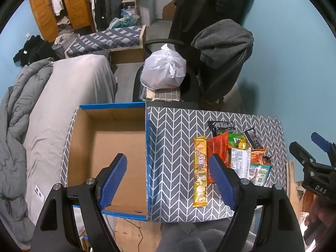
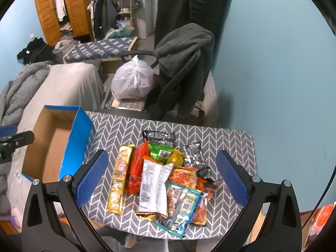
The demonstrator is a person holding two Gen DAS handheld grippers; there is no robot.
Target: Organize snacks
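Note:
A pile of snack packets lies on the chevron-patterned table; it also shows in the left wrist view. A long yellow packet lies at the pile's left edge. An empty cardboard box with blue rim stands at the table's left. My left gripper is open and empty, straddling the box's right wall. My right gripper is open and empty above the pile; it also shows at the right edge of the left wrist view.
A chair draped with dark grey clothes stands behind the table, with a white plastic bag on a stool beside it. A bed with a grey duvet lies left of the box. The blue wall is on the right.

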